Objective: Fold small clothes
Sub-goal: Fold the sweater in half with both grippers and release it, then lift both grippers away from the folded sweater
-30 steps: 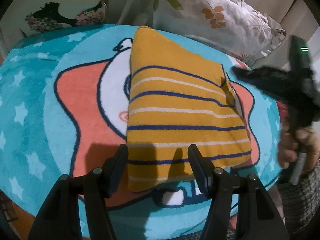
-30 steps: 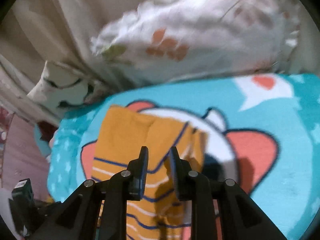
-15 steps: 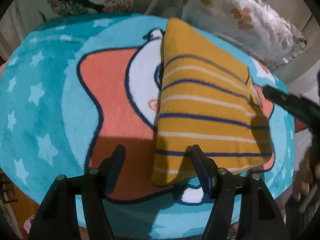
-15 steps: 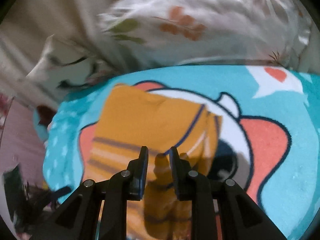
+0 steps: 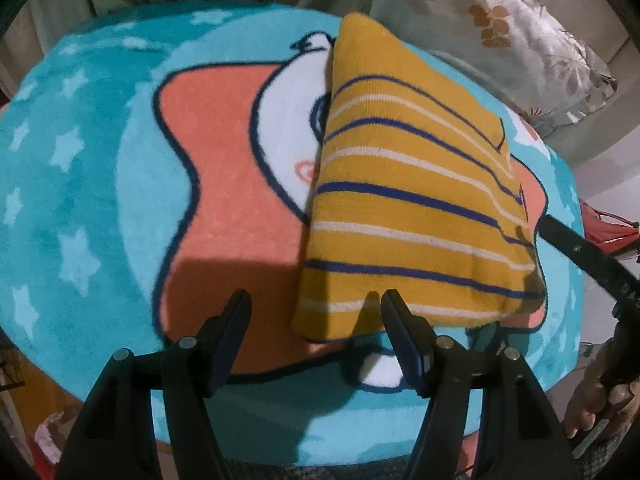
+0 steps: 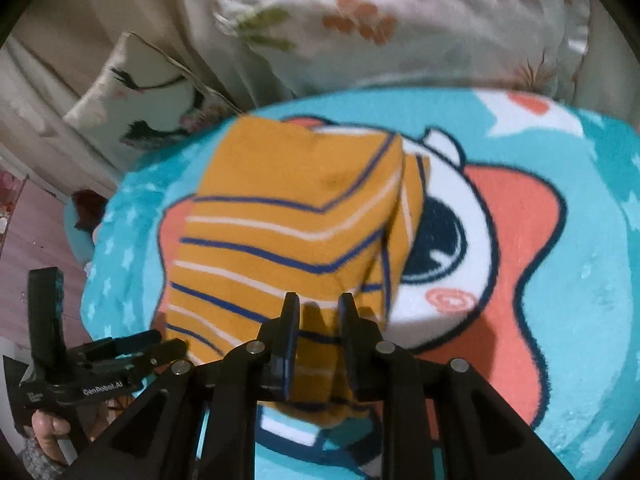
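A folded mustard-yellow garment [image 5: 408, 196] with navy and white stripes lies on a round teal cartoon rug [image 5: 96, 184]. My left gripper [image 5: 316, 312] is open and empty, its fingers just short of the garment's near edge. In the right wrist view the same garment [image 6: 288, 224] lies folded with a loose flap on its right side. My right gripper [image 6: 318, 312] hovers over the garment's near corner with its jaws close together and a narrow gap between them; nothing is held. The left gripper shows at the lower left of the right wrist view [image 6: 160, 344].
Floral pillows [image 5: 512, 36] and a bird-print cushion [image 6: 148, 104] stand behind the rug. The rug's orange star and white face area [image 6: 500, 240] lies bare to one side of the garment. A red object [image 5: 608, 228] sits beyond the rug's right edge.
The left gripper drew back and shifted left, so the garment sits more to its right. The right gripper came down closer over the garment's near corner, its jaw gap unchanged.
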### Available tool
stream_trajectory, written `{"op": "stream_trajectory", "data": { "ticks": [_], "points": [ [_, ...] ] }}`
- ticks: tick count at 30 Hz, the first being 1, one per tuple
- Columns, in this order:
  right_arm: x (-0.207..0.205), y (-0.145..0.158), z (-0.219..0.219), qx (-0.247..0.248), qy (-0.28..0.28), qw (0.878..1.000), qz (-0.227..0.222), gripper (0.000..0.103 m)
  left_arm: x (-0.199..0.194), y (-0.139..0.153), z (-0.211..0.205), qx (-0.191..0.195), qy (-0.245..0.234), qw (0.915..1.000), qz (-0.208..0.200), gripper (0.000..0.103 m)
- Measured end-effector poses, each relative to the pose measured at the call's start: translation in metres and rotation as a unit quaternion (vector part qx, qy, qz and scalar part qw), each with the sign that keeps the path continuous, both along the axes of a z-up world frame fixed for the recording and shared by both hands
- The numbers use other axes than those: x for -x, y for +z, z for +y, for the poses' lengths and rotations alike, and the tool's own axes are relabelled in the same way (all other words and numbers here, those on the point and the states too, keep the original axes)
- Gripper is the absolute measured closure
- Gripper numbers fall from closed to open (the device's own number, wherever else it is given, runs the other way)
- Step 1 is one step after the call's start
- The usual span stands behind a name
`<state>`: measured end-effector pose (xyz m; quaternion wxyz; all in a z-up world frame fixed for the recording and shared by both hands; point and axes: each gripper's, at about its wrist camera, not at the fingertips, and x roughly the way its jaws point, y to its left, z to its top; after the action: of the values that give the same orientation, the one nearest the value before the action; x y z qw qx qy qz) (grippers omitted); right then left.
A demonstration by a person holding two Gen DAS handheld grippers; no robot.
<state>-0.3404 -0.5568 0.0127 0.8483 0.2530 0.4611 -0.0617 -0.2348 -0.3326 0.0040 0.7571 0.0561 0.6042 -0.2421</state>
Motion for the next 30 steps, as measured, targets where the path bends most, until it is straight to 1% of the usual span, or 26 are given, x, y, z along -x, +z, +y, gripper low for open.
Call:
{"op": "stream_trajectory", "data": {
  "ticks": [1,2,5,6,8,11,14,16,18,20,21,24,26,27,30],
  "points": [
    [-0.001,-0.003,0.005,0.005,0.007,1.000,0.001,0.081,0.001,0.003,0.002,0.000,0.002,1.0000,-0.005,0.037],
    [-0.004,-0.011,0.009,0.004,0.015,1.000,0.013,0.081,0.003,0.006,0.005,0.000,0.004,0.9999,-0.011,0.037],
    [-0.010,-0.045,0.009,0.004,0.013,0.997,0.069,0.080,0.003,0.012,0.014,-0.003,0.009,0.9997,-0.024,0.037],
    [-0.008,-0.052,0.006,-0.015,0.006,0.997,0.074,0.081,0.004,0.014,0.019,-0.003,0.010,0.9996,-0.028,0.037],
    [-0.003,-0.045,0.001,-0.028,-0.012,0.998,0.061,0.080,0.003,0.017,0.028,-0.003,0.010,0.9992,-0.038,0.037],
    [0.002,-0.011,0.003,0.009,-0.038,0.999,0.028,0.080,0.000,0.021,0.036,0.008,0.011,0.9989,-0.045,0.037],
    [-0.007,0.016,0.017,0.021,-0.040,0.999,-0.003,0.080,-0.004,0.025,0.046,0.022,0.010,0.9986,-0.048,0.037],
    [-0.022,0.022,0.032,0.026,-0.031,0.999,-0.003,0.080,-0.004,0.031,0.055,0.029,0.012,0.9981,-0.053,0.037],
    [-0.045,0.021,0.051,0.026,-0.011,1.000,-0.003,0.080,-0.004,0.037,0.067,0.028,0.015,0.9972,-0.067,0.037],
    [-0.076,0.014,0.072,0.051,0.009,0.999,0.001,0.080,-0.003,0.044,0.079,0.020,0.018,0.9960,-0.085,0.037],
    [-0.087,0.009,0.078,0.055,0.012,0.998,0.005,0.080,-0.003,0.047,0.085,0.016,0.019,0.9953,-0.093,0.037],
    [-0.124,-0.018,0.089,0.074,0.016,0.997,0.035,0.080,-0.002,0.054,0.104,0.004,0.030,0.9928,-0.116,0.036],
    [-0.133,-0.033,0.088,0.072,0.009,0.996,0.046,0.078,-0.001,0.059,0.117,0.000,0.038,0.9908,-0.130,0.036],
    [-0.134,-0.037,0.085,0.063,-0.001,0.997,0.038,0.078,-0.001,0.062,0.123,-0.002,0.042,0.9897,-0.137,0.036],
    [-0.130,-0.038,0.082,0.058,-0.005,0.998,0.032,0.077,0.000,0.069,0.137,-0.005,0.051,0.9858,-0.160,0.034]
  ]
}}
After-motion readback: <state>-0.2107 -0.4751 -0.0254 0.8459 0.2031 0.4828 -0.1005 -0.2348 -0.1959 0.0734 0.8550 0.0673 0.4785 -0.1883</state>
